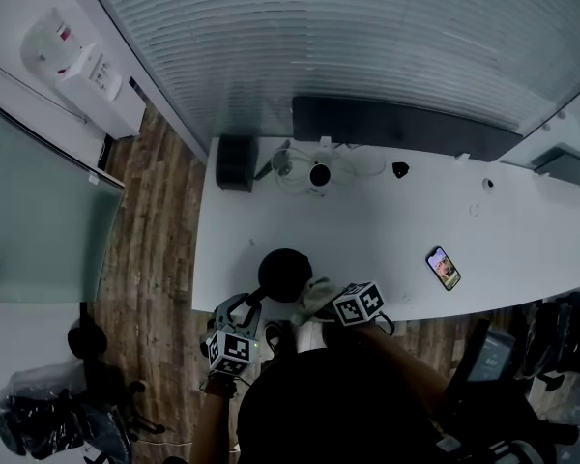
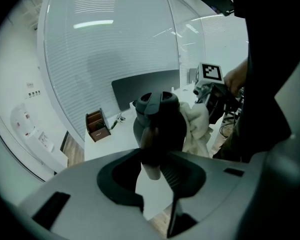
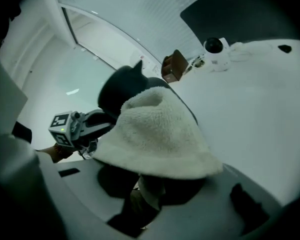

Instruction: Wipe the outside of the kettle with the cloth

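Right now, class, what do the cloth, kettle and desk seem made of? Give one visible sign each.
The cloth: cream fleece, probably; nubbly pile. The kettle: dark, matte, perhaps plastic or coated metal; little glare. The desk: white laminate, seemingly; smooth, even surface.

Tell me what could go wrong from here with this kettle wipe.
1. The kettle stands near the table's front edge, steadied only by its handle in the left tongs. A hard sideways push could tip it or slide it off.
2. The cloth drapes over the right tongs and hides where they meet the kettle. Bare jaws might scrape it, or the cloth could slip loose.
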### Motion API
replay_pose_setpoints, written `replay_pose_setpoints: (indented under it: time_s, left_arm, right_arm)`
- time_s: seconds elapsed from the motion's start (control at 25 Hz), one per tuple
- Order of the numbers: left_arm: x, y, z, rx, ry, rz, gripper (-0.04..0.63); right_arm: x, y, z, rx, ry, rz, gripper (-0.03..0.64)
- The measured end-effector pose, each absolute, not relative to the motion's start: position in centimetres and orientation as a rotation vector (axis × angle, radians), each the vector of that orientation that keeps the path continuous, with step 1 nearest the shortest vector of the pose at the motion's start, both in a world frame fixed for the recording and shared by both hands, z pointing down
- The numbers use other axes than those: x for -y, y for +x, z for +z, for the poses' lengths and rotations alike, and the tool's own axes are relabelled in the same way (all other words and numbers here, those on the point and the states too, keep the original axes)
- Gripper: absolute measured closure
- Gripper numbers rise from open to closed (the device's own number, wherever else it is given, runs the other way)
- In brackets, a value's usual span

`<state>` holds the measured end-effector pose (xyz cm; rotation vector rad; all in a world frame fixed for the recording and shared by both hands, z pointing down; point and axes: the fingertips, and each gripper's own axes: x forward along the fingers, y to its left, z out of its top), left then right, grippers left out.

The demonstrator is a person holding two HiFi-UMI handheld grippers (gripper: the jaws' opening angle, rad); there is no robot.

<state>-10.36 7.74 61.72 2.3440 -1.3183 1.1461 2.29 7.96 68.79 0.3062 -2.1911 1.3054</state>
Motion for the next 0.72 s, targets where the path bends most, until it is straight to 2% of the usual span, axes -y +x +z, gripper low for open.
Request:
replay_pose_setpoints:
  time_s: [0.28, 0.4, 0.6, 0.72]
  left_arm:
    - [-7.6, -10.7, 62.0, 1.303, 2.361, 1.135, 0.477]
    - [-7.5, -10.7, 62.1, 1.293, 2.358, 1.154, 0.477]
    - [-7.0, -11.4, 61.9, 1.324, 2.31, 1.232, 0.472]
    - [-6.7, -12.0, 62.3, 1.329, 2.309, 1.236, 0.471]
  right_arm:
    - [-6.8, 2.1, 74.9, 2.098, 0.356, 1.272, 0.518]
    - [-7.1, 2.4, 76.2, 2.065, 0.357, 1.364, 0.518]
    - [-5.0, 5.6, 70.0, 2.216, 0.543, 1.532, 0.518]
    - [-3.2, 4.8, 63.8, 2.409, 0.511, 1.629, 0.518]
